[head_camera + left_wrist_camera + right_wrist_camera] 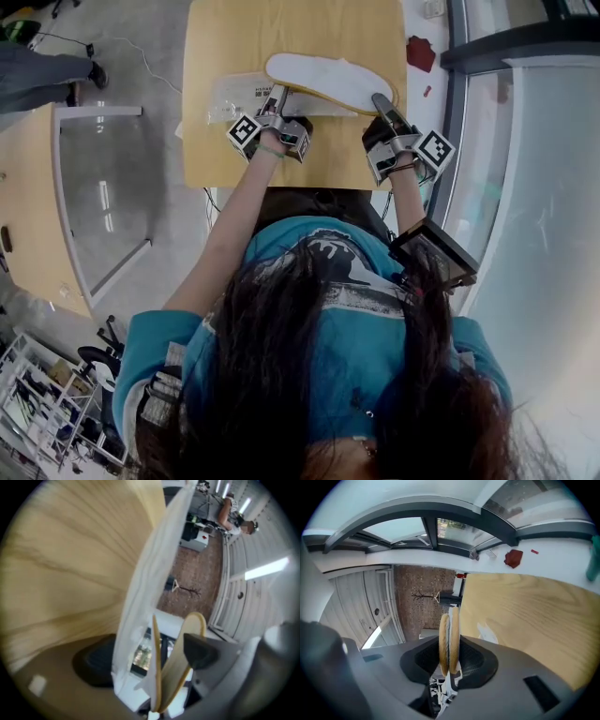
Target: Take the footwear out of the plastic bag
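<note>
Head view: person at a wooden table (281,28), a gripper in each hand. Slippers (328,80), white with a yellow rim, lie across the far part of the table, most of their length clear of the bag (230,94). The bag lies flat to their left and its mouth overlaps one end of them. It carries dark print, too small to read. Left gripper (278,98) sits at the bag's mouth. Right gripper (382,101) is on the slippers' other end. Each gripper shows a black-and-white square marker with no letters. A red scrap (420,52) lies on the white ledge beyond the table.

Left gripper view: bag (150,573) stands as a white sheet between the jaws, with the slippers' (178,663) yellow-rimmed end just beside it. One pad lies against the bag, the other presses the slipper side, so the claw is pinching the bag with that end in it. No print legible here.

Right gripper view: claw pressed together on the slippers (449,639), two thin soles held edge-on between the black pads. Table (525,620) to the right, red scrap (513,558) on the ledge above it.
</note>
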Available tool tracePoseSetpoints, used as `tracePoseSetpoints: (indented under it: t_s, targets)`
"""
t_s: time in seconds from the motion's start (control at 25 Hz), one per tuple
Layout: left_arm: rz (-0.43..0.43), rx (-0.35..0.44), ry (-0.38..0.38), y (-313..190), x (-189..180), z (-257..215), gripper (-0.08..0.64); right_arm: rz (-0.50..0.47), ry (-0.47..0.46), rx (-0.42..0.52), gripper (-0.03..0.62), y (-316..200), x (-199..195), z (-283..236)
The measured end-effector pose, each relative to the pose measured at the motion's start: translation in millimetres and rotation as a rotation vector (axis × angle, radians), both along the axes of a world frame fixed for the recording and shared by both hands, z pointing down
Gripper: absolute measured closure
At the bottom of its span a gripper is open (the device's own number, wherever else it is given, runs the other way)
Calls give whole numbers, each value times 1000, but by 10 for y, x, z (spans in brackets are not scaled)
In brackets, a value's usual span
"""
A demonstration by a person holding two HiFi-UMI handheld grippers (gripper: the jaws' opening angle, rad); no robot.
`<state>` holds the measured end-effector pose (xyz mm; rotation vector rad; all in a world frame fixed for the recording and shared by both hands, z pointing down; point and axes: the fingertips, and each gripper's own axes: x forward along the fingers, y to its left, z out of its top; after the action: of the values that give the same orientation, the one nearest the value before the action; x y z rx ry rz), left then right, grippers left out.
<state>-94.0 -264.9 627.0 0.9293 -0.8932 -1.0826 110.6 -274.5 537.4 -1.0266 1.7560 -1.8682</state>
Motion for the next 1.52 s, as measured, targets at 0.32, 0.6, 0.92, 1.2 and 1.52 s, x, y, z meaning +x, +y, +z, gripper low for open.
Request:
tracePoseSetpoints:
  t_s: [0.32, 0.6, 0.92, 1.2, 1.52]
  targets:
    - [-126, 7, 72, 131, -166, 46, 117, 66, -72, -171, 499, 51, -196, 569]
    - [-83, -21, 55, 137, -94, 61, 117, -118, 171, -138, 499, 162, -451, 835]
    - [261, -241, -63, 435, 238, 73, 113, -213, 365, -97, 498, 189, -450, 1089]
    - [286, -135, -37, 624, 305, -192, 89, -201, 388, -61, 497, 94, -517, 1120]
    - [283, 5, -122, 726, 334, -500, 89, -196, 366, -27, 497, -188, -649, 1137]
